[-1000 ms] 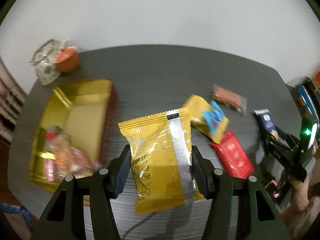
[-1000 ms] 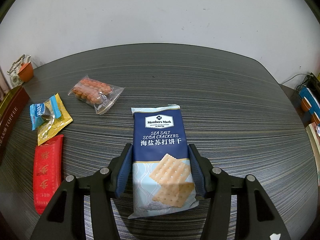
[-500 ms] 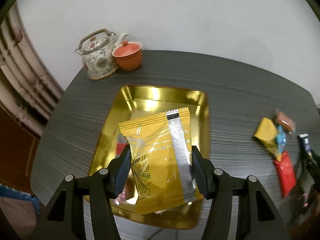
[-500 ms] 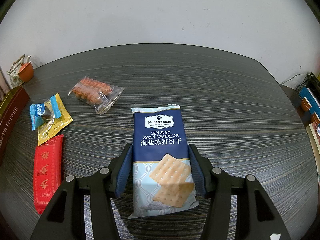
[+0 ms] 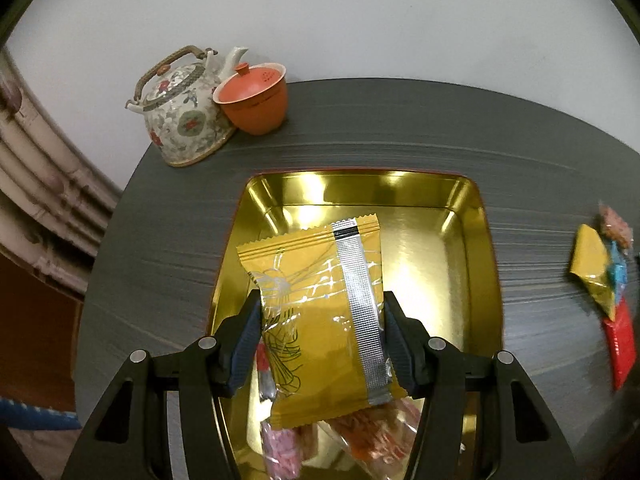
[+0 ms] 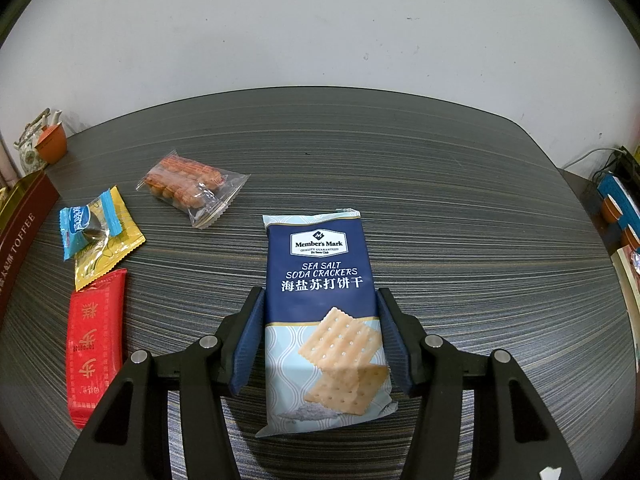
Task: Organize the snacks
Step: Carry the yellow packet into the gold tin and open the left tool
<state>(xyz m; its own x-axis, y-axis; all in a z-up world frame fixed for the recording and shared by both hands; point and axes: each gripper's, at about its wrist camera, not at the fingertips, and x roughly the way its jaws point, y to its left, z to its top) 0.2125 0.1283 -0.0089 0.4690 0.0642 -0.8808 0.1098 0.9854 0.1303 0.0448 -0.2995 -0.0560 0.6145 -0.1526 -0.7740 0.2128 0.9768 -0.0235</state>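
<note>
My left gripper (image 5: pixel 322 320) is shut on a yellow snack packet (image 5: pixel 320 312) and holds it above the gold tin tray (image 5: pixel 472 240), which has several wrapped snacks (image 5: pixel 360 436) at its near end. My right gripper (image 6: pixel 320 320) is shut on a blue soda cracker pack (image 6: pixel 324 312), low over the dark table (image 6: pixel 460 220). On the table to its left lie a clear pack of orange snacks (image 6: pixel 188 188), a blue candy (image 6: pixel 82 228) on a yellow packet (image 6: pixel 112 252), and a red packet (image 6: pixel 94 344).
A floral teapot (image 5: pixel 184 108) and an orange lidded cup (image 5: pixel 254 100) stand at the table's far left corner behind the tray. The tin's brown side (image 6: pixel 18 240) shows at the right wrist view's left edge. Books and cables (image 6: pixel 616 196) sit off the table's right.
My left gripper has swung left with the yellow packet, from over the loose snacks to above the gold tray, and moved closer to it. The right gripper has not moved.
</note>
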